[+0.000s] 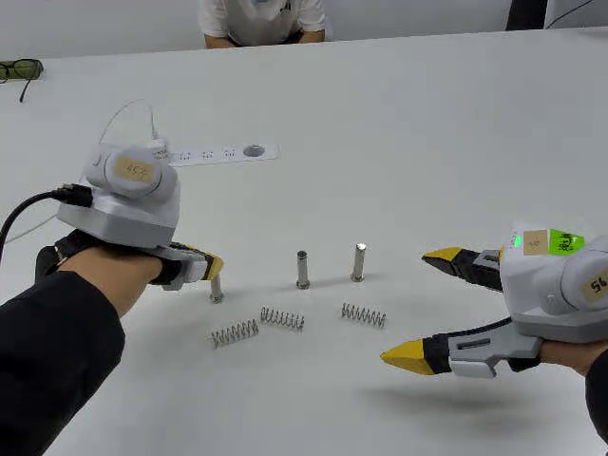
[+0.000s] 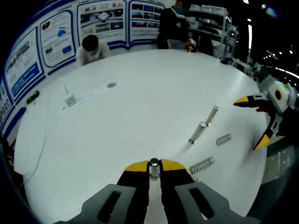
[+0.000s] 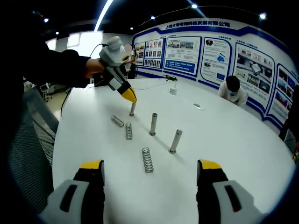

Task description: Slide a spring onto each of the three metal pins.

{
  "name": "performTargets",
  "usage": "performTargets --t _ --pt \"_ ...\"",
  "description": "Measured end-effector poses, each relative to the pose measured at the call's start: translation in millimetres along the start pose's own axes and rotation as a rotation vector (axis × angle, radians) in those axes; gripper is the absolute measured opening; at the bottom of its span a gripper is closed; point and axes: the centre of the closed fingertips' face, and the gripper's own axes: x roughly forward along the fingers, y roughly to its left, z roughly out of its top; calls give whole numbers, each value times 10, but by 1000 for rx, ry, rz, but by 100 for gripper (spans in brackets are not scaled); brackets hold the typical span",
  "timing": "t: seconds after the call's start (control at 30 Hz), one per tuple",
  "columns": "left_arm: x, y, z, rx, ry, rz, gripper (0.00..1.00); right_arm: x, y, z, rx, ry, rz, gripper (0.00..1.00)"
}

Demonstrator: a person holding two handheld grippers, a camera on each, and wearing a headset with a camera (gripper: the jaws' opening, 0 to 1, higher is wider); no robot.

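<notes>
White bench: left gripper pinches leftmost pin upright. Right gripper, wide open and empty, should grasp nearest spring mid-coil.

A power strip and glasses lie on the white table.

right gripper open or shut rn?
Open. In the right gripper view the right gripper has its two yellow-tipped jaws wide apart with nothing held between them. The head view shows the same wide gap.
</notes>
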Motion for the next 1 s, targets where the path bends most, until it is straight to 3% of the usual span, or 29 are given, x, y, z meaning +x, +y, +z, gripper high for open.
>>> performTargets --t 0.17,0.4,0.6,0.8,1.0 --pt "10 7 9 -2 -24 5 7 -1 -2 -6 0 2 0 83" --pt "12 -6 4 -3 -12 -8 7 13 7 -11 -2 5 5 83" --pt "39 -45 11 43 -1 -14 8 8 1 -11 -1 3 3 83" --pt "25 -52 31 50 -12 -15 9 10 4 -10 -2 3 5 83" --pt "-14 -31 43 51 -27 -12 15 13 10 -6 -4 3 8 83"
